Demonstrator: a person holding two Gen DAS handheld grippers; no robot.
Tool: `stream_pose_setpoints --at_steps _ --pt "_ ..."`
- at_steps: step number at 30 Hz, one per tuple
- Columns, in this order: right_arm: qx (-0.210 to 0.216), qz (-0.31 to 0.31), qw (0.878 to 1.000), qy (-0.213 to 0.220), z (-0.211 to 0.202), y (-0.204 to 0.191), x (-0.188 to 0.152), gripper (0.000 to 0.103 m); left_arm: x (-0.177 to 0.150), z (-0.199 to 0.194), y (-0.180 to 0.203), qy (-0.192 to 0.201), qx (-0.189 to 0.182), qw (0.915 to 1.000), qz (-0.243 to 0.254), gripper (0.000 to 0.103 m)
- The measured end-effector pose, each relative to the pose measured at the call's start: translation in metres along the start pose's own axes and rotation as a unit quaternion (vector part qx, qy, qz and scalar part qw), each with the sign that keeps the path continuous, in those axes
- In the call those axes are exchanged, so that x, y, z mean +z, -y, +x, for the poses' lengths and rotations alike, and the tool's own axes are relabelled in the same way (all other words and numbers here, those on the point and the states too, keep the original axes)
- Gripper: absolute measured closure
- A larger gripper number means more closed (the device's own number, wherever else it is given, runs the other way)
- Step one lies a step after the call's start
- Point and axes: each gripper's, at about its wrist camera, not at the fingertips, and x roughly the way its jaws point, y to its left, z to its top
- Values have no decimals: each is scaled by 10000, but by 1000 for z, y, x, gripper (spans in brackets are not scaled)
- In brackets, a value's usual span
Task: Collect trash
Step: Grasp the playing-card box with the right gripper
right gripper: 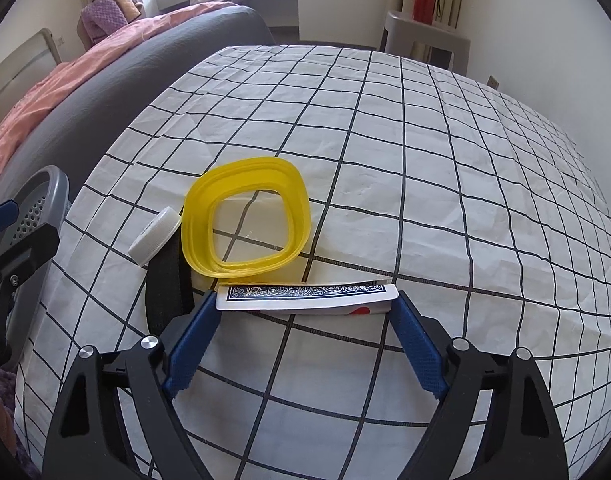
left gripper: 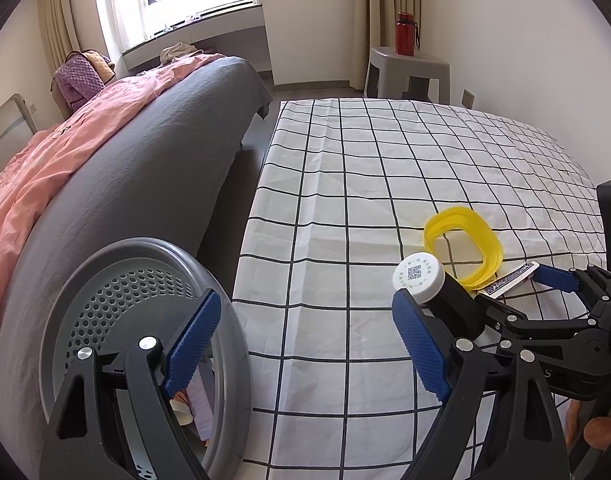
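A playing card (right gripper: 305,297) with a blue patterned back lies on the checked tablecloth (right gripper: 425,160); my right gripper (right gripper: 305,320) has its blue fingertips at both ends of the card, touching it. Behind it lie a yellow plastic ring (right gripper: 249,216) and a black bottle with a white cap (right gripper: 155,236) on its side. In the left wrist view, my left gripper (left gripper: 305,336) is open wide and empty above the table's left edge; the bottle cap (left gripper: 419,278) is by its right finger, with the ring (left gripper: 463,248) and card (left gripper: 511,282) beyond. A grey bin (left gripper: 145,340) holding paper scraps sits lower left.
A bed with a grey sheet (left gripper: 145,160) and pink duvet (left gripper: 45,168) runs along the table's left side. A grey stool (left gripper: 409,74) with a red bottle (left gripper: 405,34) stands at the far wall. The bin's rim also shows in the right wrist view (right gripper: 45,192).
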Motion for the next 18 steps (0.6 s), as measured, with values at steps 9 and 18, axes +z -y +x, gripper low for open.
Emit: stream_pose_setpoints --at_steps 9,18 --pt "-31 396 9992 31 -20 22 -17 20 -3 0 12 -32 -113 9998 130 19" --pt "-100 720 9972 169 -41 40 -37 20 -3 1 29 -92 -355 9992 151 19"
